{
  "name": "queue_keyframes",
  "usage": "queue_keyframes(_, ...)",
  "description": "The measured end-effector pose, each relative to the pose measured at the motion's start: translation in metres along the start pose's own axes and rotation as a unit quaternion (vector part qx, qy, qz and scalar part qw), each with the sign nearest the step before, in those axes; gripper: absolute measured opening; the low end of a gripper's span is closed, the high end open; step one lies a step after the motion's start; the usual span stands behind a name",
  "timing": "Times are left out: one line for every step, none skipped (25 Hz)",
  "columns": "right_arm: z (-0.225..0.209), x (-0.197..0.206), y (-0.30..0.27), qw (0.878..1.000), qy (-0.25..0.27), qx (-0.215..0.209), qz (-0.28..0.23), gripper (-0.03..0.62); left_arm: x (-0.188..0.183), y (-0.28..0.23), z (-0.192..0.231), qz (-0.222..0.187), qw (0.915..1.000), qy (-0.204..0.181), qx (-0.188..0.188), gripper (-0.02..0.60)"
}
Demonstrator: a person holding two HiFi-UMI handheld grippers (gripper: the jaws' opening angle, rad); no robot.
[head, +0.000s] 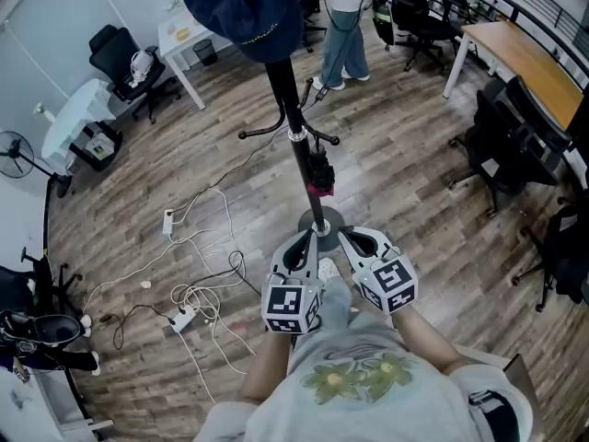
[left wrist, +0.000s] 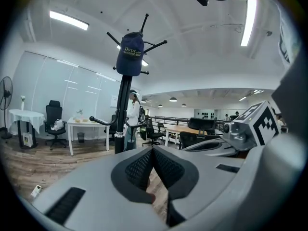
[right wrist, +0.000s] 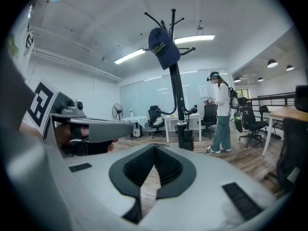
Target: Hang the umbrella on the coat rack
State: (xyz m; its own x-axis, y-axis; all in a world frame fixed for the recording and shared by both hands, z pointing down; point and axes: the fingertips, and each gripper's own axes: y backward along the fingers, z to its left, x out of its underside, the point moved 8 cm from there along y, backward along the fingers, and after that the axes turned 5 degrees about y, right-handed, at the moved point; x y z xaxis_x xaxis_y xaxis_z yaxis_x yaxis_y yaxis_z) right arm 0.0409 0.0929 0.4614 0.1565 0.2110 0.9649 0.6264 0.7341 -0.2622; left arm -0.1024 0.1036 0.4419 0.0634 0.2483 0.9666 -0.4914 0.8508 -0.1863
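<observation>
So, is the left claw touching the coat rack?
Apart. The left gripper view shows the left claw shut on nothing, with the coat rack standing well beyond its tips.

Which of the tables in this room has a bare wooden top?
The long desk at the far right; the rectangular table and the cloth-covered round table at the left are white.

Head view: coat rack [head: 288, 109] top under cap [head: 241, 7]; cap past upper edge
</observation>
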Motion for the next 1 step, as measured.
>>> queue_keyframes(0.0011, 0.0001, 0.0010, 1.000, -0.001, 0.000, 0.000, 0.003, 0.0008, 0.0011, 0.0000, 0.003, 1.0000, 0.000, 0.000, 0.002)
